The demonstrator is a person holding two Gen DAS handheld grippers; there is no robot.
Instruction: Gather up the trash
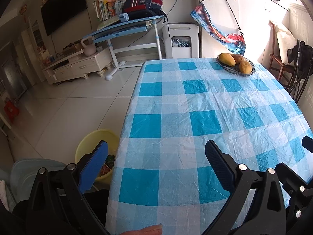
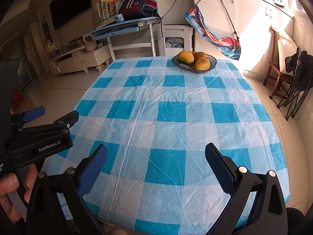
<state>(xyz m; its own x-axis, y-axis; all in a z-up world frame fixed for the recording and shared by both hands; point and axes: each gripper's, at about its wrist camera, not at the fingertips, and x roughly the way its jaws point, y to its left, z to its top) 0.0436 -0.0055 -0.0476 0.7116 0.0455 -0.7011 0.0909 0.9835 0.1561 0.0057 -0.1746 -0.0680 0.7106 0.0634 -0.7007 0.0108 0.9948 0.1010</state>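
Observation:
My left gripper is open over the near left edge of the table, nothing between its fingers. It shows too in the right wrist view as the left gripper, held by a hand at the left. My right gripper is open above the near part of the blue-and-white checked tablecloth, also empty. A yellow bin stands on the floor left of the table, below my left finger, with colourful wrappers inside. No loose trash shows on the cloth.
A dark glass bowl with mangoes sits at the table's far end. A pale stool stands near the bin. A blue desk, a TV cabinet and a wooden chair lie beyond.

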